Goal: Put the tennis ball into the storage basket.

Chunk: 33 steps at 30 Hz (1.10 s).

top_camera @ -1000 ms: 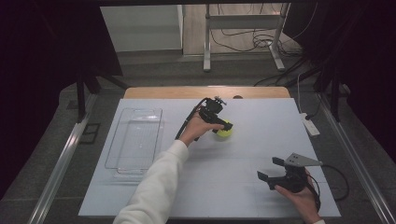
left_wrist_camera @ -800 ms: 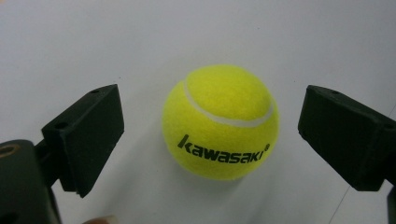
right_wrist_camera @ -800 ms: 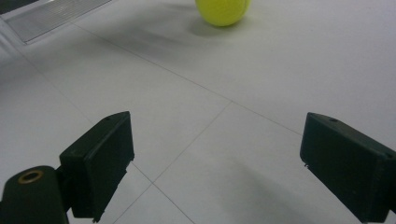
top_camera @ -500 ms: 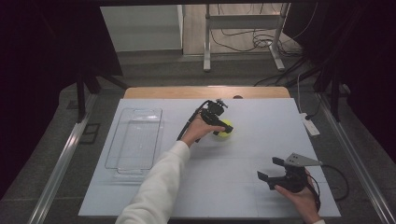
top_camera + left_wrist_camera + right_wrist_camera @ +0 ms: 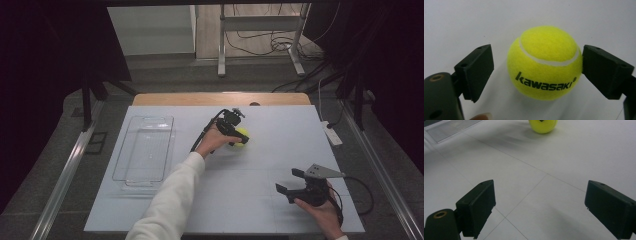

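The tennis ball sits on the tabletop, well right of the clear tray; the left gripper brackets it, jaws apart, one touching; closing seems next; the right gripper waits nearer the person, jaws apart.

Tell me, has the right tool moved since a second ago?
No. The right tool sits at the same spot near the table's front right corner, equally far from the clear tray.

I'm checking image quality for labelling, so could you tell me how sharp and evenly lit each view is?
High view: dim, black surrounds, the table evenly lit, slightly soft. Left gripper view: the tennis ball is sharp, its print readable, with a soft shadow beneath. Right gripper view: bright table, the ball cropped at the top edge, near jaws slightly soft.
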Motion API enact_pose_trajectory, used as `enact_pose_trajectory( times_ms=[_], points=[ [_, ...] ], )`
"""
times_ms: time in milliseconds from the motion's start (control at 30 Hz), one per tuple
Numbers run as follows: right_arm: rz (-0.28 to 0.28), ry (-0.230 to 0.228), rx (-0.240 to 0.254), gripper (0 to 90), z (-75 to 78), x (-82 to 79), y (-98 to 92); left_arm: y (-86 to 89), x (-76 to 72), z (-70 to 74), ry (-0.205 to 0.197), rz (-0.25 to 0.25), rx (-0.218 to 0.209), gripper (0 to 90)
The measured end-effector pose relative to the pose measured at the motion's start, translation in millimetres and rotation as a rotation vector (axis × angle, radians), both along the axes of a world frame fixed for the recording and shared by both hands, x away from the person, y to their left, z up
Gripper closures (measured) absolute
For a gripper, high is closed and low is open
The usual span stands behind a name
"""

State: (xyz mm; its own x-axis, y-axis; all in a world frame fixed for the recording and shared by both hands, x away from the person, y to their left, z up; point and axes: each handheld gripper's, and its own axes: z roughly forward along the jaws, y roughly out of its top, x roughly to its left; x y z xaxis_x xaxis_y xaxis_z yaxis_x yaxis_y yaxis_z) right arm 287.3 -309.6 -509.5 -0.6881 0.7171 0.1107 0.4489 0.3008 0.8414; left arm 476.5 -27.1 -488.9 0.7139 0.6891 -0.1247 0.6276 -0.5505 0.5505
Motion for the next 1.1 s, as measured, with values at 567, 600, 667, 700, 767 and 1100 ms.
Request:
enact_pose_trajectory(
  times_ms=[567,600,667,700,767,1100],
  points=[
    [-0.004,-0.003,0.000,9.7,0.5,-0.3,-0.7,-3.9,-3.1,0.5,0.013,-0.032,0.048,26.6],
    [-0.004,-0.003,0.000,9.7,0.5,-0.3,-0.7,-3.2,-3.2,1.3,0.003,-0.028,0.052,26.6],
    [-0.005,-0.004,0.000,9.7,0.5,-0.3,-0.8,-1.1,-3.1,2.8,0.002,-0.023,0.045,26.7],
    [-0.005,-0.004,0.000,9.7,0.6,-0.3,-0.8,0.1,-3.3,3.8,0.000,-0.018,0.038,26.7],
    [-0.006,-0.003,0.000,9.8,0.5,-0.3,-0.8,2.6,-4.2,6.4,0.000,-0.016,0.026,26.7],
    [-0.005,-0.004,-0.002,9.8,0.5,-0.4,-0.5,9.6,-11.7,18.8,-0.016,-0.047,-0.012,26.7]
  ],
)
